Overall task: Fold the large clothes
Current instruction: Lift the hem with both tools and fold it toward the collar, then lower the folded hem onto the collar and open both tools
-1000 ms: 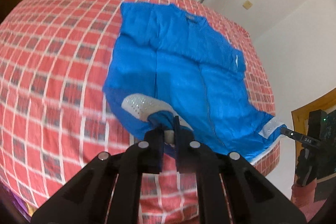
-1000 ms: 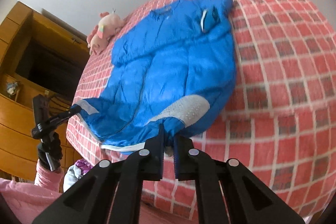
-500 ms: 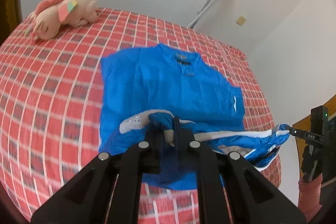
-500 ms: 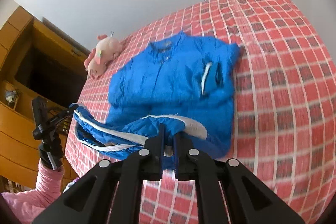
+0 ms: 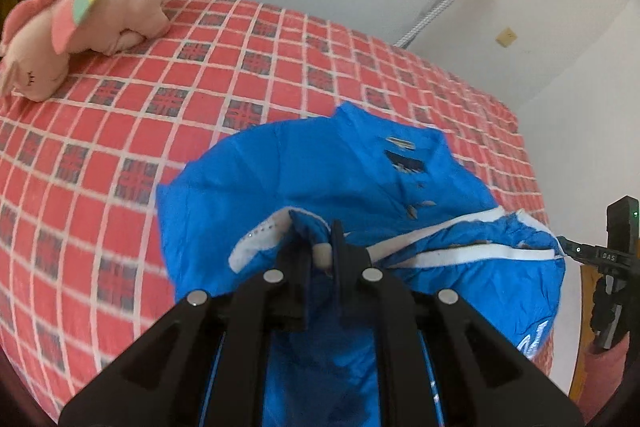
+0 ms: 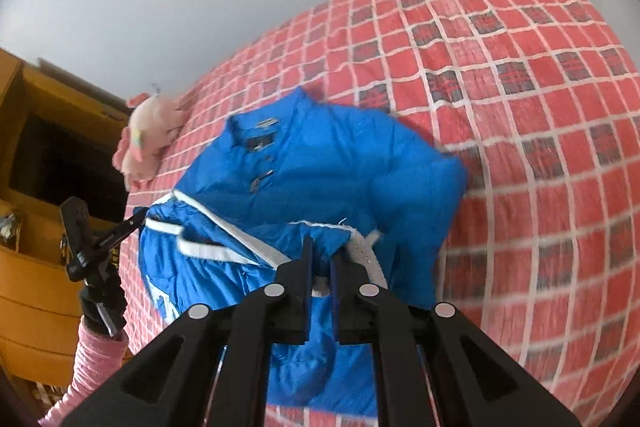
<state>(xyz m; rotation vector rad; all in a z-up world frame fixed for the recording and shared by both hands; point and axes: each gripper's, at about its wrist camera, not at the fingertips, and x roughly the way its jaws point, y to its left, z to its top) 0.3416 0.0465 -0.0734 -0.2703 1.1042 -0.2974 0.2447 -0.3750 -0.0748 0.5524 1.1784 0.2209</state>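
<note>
The big red checked bed cover [image 5: 120, 155] fills both pictures, and my shiny blue puffy jacket [image 5: 304, 171] lies in the middle of it with its collar toward the top of the frame. My left tongs [image 5: 322, 255] and my right tongs [image 6: 320, 263] are each pinched tight on a bottom corner by the white trim, low in the frame. I think I should carry both corners up to the collar together, level and slow, so the edges match.

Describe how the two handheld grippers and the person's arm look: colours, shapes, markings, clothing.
Both the left gripper and right gripper are matte black, with two flat parallel fingers on triangular cut-out linkages fitted with round silver bolt heads. The right one carries white lettering and a small green light. The left forearm wears a pink ribbed sleeve and a dark glove.
</note>
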